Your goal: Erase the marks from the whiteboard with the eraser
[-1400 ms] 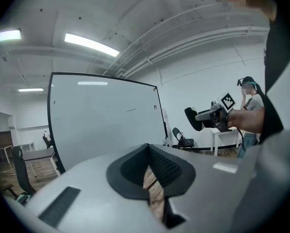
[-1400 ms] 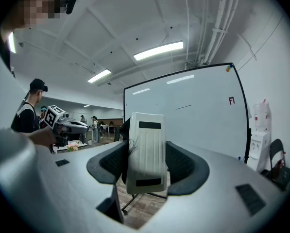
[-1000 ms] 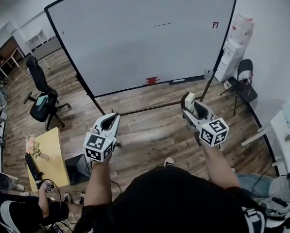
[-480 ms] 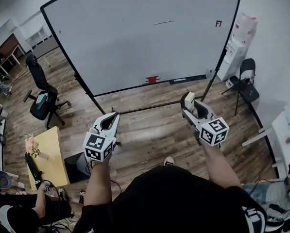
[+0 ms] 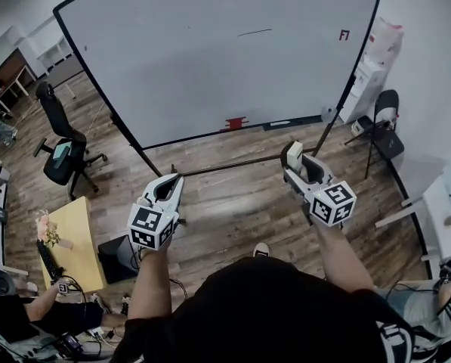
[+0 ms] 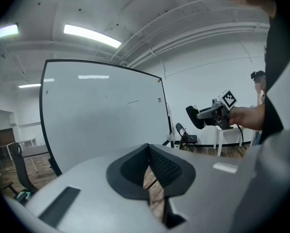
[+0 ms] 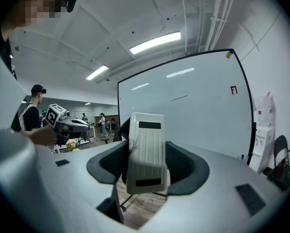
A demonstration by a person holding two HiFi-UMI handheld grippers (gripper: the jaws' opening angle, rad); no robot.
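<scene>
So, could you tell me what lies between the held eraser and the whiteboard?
Only bare wood floor and the stand's crossbar separate eraser from whiteboard, per the head view.

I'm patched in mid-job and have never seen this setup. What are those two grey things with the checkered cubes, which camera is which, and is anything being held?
There is no robot here. A person stands facing a whiteboard and holds a two-jaw tool in each hand; the patterned cubes are part of those tools. The head view comes from a camera on the person's head, looking down over both arms. The other two pictures come from cameras riding on each tool, looking along its jaws.

The left hand-held gripper has its jaws together with nothing between them. The right hand-held gripper is closed on a pale eraser, held upright.

The board carries a thin black stroke and a small red mark near its upper right. Both tools are well short of the board, so neither mark has been wiped yet.
</scene>
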